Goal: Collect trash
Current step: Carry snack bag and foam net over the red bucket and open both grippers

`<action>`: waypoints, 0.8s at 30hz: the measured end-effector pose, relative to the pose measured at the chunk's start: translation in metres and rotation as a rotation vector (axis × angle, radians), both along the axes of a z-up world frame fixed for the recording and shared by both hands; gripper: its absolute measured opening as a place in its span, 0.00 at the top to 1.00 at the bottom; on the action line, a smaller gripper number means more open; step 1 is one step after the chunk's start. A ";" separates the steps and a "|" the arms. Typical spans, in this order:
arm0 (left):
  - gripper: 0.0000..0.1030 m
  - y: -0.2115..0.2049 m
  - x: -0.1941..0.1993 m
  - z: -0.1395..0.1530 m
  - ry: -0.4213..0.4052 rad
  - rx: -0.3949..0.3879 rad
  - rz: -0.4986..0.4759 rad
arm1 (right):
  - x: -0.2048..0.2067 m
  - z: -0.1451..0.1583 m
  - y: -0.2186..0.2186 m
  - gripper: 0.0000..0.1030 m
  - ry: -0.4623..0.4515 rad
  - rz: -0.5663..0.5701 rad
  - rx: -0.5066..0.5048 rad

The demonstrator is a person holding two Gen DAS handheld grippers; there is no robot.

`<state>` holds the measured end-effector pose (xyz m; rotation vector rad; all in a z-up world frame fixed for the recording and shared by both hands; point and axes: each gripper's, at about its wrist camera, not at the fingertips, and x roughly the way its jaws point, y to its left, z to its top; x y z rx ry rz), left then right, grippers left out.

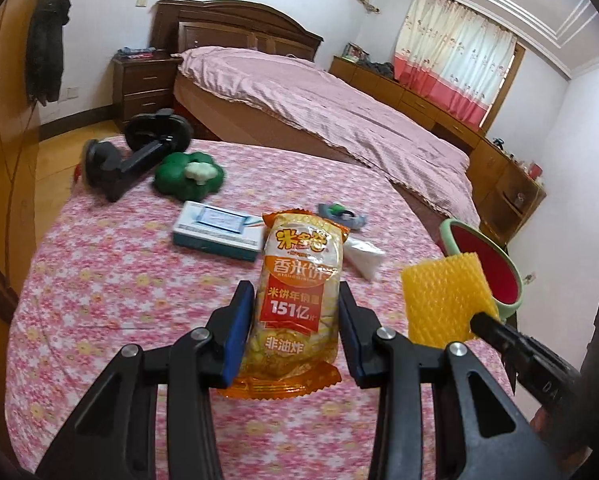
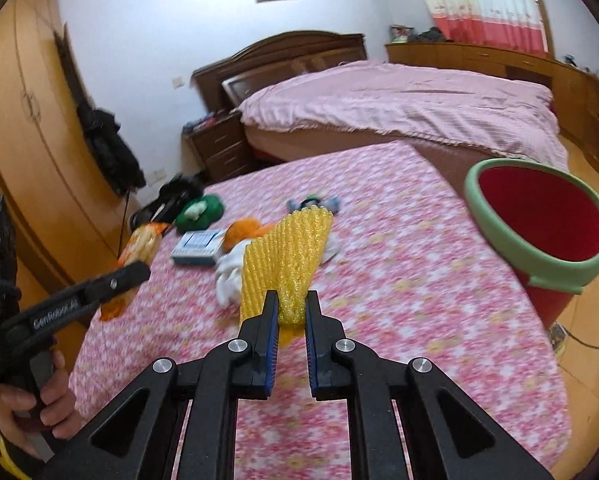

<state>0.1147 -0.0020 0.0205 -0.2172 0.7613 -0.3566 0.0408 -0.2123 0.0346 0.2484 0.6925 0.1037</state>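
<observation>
Left claw is gripping snack bag mid-body above counter; right claw is pinching foam net nr bin. Both prob light, crushable; bag slippery.

Obscured and unclear items

White wad partly hidden behind yellow foam net; orange item blurred, unidentifiable. Bin cut off behind the net. Box print too small to read.

Yellow foam net, pink floral tablecloth
</observation>
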 end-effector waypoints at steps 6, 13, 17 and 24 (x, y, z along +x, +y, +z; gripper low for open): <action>0.60 -0.039 0.006 0.006 0.009 0.023 -0.053 | -0.006 0.008 -0.037 0.89 -0.039 -0.067 0.017; 0.60 -0.101 0.017 0.013 0.007 0.056 -0.166 | -0.012 0.006 -0.098 0.89 -0.059 -0.184 0.061; 0.60 -0.142 0.027 0.013 0.009 0.062 -0.233 | -0.015 0.005 -0.134 0.89 -0.068 -0.257 0.087; 0.60 -0.208 0.041 0.007 0.017 0.073 -0.337 | -0.020 0.005 -0.179 0.89 -0.082 -0.348 0.090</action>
